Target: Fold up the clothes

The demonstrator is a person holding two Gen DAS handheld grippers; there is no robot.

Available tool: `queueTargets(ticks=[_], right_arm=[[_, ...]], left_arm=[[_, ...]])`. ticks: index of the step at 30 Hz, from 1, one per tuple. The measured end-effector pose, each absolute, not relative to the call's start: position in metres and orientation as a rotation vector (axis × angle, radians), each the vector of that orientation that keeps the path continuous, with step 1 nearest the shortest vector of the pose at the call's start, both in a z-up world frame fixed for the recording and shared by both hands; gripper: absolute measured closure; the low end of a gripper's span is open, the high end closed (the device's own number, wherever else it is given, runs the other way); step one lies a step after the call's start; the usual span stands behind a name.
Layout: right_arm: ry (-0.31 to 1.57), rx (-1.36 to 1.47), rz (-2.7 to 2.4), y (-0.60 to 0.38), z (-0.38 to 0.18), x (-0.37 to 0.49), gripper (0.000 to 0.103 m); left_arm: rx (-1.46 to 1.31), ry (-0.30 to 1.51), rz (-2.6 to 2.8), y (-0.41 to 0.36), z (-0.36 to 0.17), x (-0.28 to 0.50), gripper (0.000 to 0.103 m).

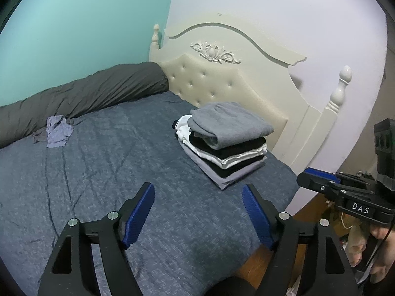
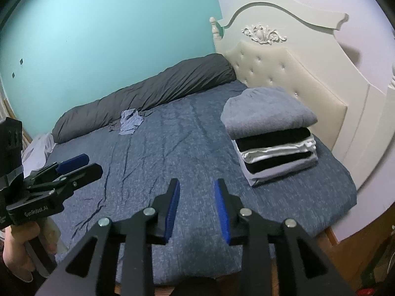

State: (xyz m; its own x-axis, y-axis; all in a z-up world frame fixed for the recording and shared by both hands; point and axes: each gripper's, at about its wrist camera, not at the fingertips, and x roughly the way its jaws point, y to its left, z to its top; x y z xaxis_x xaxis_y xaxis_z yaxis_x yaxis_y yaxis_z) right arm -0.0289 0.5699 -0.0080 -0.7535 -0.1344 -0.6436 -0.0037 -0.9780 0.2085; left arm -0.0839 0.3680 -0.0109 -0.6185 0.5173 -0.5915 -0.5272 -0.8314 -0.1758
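A: Left wrist cam first. The left gripper (image 1: 198, 212) is hovering over the bed (image 1: 103, 172), jaws spread wide, carrying nothing. Folded stack (image 1: 226, 148) is sitting near the headboard (image 1: 222, 83), grey piece on top, edges fairly square.

B: And the loose one?

A: Crumpled lilac garment (image 1: 58, 130) is lying far side, right against the dark rolled duvet (image 1: 81, 93), well apart from the stack. Right gripper's (image 1: 312, 181) poking in at the edge of that view; can't tell its jaws from there.

B: Right wrist cam?

A: Right gripper (image 2: 196, 209) is showing a clear gap btwn the pads, released, empty. Same garment (image 2: 130, 122) looking bunched, no clear hem showing. Something white (image 2: 37, 150) is hanging at the bed's far corner too; can't say what.

B: So if that lilac one's next?

A: I'm thinking: pinch two corners, w/ both grippers, drag it onto open sheet, flatten before any crease. Thin fabric's prob slipping easily, so grab deep.
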Motion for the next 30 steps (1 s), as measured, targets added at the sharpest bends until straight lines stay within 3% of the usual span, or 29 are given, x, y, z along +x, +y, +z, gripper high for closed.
queueTargets(ticks=[4,8,13,20,30], right_arm=[[-0.311,1.059,-2.884,0.567,-0.008,-0.016,0.069],[-0.313,1.033,-2.902,0.562,-0.008,-0.003,0.054],[-0.321,1.012,-2.937,0.560,-0.009,0.010,0.052],[-0.343,0.986,-2.999,0.563,-0.012,0.029,0.040],[-0.341,0.957,-3.059,0.560,-0.016,0.052,0.027]], left_arm=[[-0.852,0.032,2.402,0.365,-0.010,-0.076,0.021],[-0.826,0.035,2.413,0.360,-0.008,-0.066,0.015],[-0.808,0.059,2.423,0.354,-0.010,-0.054,0.010],[-0.786,0.066,2.437,0.347,-0.013,-0.040,0.001],[-0.771,0.067,2.437,0.343,-0.019,-0.021,0.000]])
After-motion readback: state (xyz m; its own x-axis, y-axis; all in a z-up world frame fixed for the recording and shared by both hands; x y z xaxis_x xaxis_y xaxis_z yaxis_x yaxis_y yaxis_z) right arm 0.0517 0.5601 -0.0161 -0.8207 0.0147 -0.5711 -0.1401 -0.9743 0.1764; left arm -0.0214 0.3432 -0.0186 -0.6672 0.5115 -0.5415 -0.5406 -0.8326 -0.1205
